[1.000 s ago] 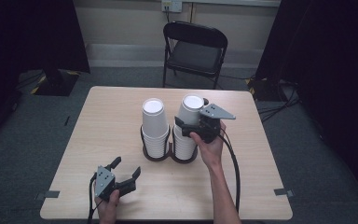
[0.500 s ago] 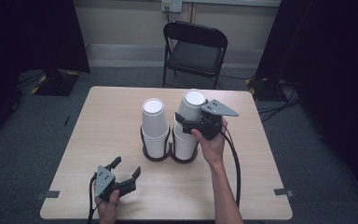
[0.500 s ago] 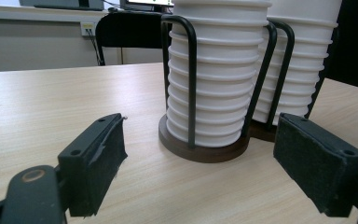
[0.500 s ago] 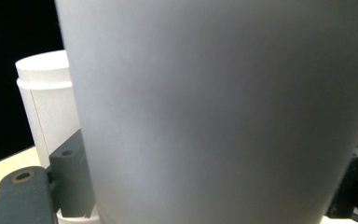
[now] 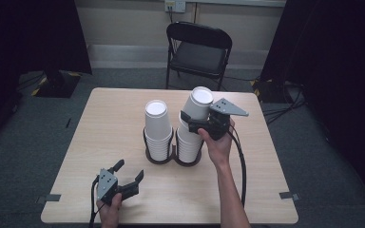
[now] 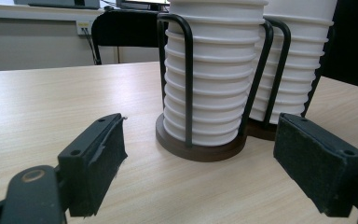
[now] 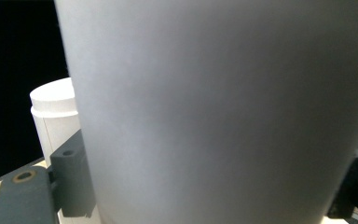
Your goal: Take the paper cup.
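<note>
White top cup (image 5: pixel 198 105) clamped by right gripper (image 5: pixel 193 122) | base hidden | left gripper (image 5: pixel 128 176) apart

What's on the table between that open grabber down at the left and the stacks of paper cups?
Nothing: bare wooden table lies between the left gripper and the nearer cup stack, as the left gripper view shows.

Looking along our left gripper (image 6: pixel 198 175), we see its jaws spread wide above the wooden table (image 6: pixel 42 98). At twelve o'clock stands a stack of white cups (image 6: pixel 214 79) in a black wire holder (image 6: pixel 186 84); a second stack (image 6: pixel 293 60) sits at one o'clock.
</note>
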`<state>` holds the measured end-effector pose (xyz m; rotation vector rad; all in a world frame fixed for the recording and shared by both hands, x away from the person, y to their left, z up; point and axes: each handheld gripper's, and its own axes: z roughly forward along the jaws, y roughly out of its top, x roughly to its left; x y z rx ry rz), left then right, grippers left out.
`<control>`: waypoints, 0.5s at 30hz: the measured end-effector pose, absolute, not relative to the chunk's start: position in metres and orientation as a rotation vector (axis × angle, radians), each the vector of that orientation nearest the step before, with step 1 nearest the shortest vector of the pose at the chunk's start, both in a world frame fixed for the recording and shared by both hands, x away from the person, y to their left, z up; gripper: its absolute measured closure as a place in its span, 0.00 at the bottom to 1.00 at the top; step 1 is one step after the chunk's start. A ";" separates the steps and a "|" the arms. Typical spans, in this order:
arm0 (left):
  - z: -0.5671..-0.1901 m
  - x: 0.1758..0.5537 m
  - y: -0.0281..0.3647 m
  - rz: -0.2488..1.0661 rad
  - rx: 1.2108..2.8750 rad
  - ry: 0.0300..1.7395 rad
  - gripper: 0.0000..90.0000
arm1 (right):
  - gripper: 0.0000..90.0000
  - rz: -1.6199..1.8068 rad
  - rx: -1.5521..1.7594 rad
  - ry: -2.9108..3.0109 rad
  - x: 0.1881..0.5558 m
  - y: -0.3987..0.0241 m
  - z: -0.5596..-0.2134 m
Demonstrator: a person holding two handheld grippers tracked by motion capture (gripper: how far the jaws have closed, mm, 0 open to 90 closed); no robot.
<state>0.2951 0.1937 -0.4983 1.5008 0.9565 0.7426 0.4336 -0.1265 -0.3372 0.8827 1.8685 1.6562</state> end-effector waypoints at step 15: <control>-0.499 0.294 0.194 0.737 1.492 0.946 0.18 | 0.16 1.724 0.866 1.823 0.426 -0.135 -0.316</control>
